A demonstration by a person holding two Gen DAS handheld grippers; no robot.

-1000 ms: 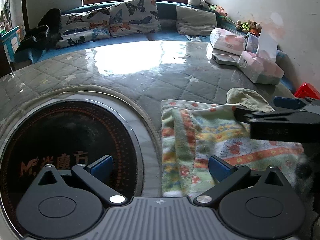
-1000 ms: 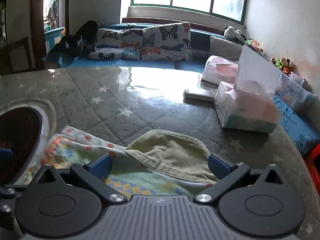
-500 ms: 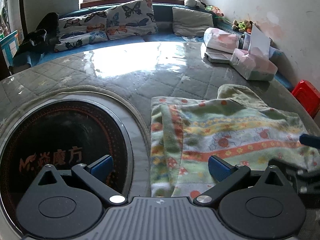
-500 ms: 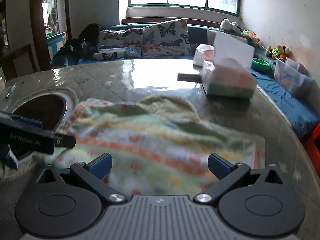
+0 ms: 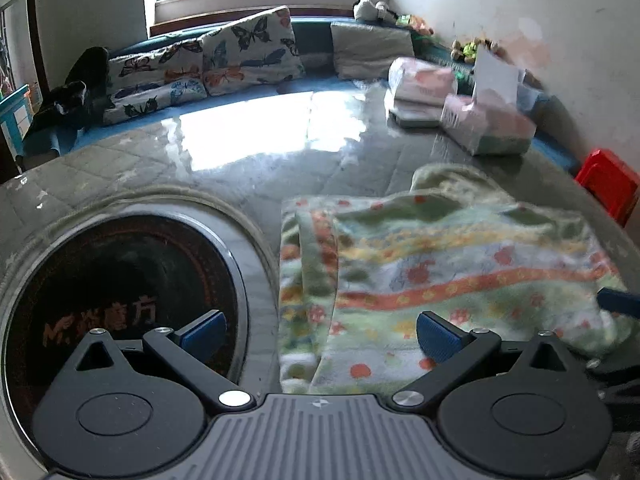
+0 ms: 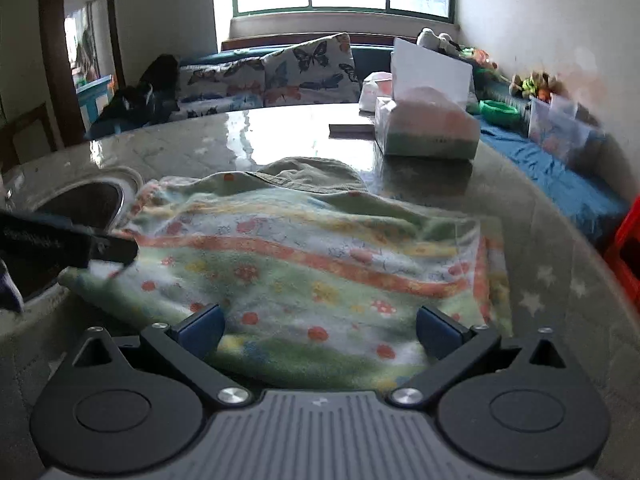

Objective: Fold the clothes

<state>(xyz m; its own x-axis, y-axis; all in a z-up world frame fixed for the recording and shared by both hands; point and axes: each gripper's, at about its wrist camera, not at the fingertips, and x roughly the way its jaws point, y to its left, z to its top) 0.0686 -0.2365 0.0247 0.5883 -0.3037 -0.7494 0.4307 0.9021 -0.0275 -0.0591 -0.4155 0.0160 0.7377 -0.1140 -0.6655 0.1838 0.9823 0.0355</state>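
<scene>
A: Start close in. What are the tools doing?

B: The left gripper (image 5: 318,334) has its jaws spread wide with nothing between them, hovering over the near edge of the garment (image 5: 432,276). The right gripper (image 6: 320,330) is spread too, with cloth lying below the gap but not pinched.

A: How will that garment handle?

B: I'd judge it light, soft and floppy, a fleecy knit that sags if lifted from one point. It should not slip much on the padded table cover (image 5: 248,172). Best to take it at two corners of one edge, one gripper each.

A: And its look?

B: Pale green with an orange band and small red and yellow flowers. It lies flat on the table, partly folded, a narrow flap turned over along its left side beside the round dark burner (image 5: 120,292). An olive ribbed piece (image 6: 308,174) pokes out at the far edge.

A: Farther back?

B: A tissue box (image 6: 428,128), then butterfly cushions (image 5: 248,56) under the window.
</scene>
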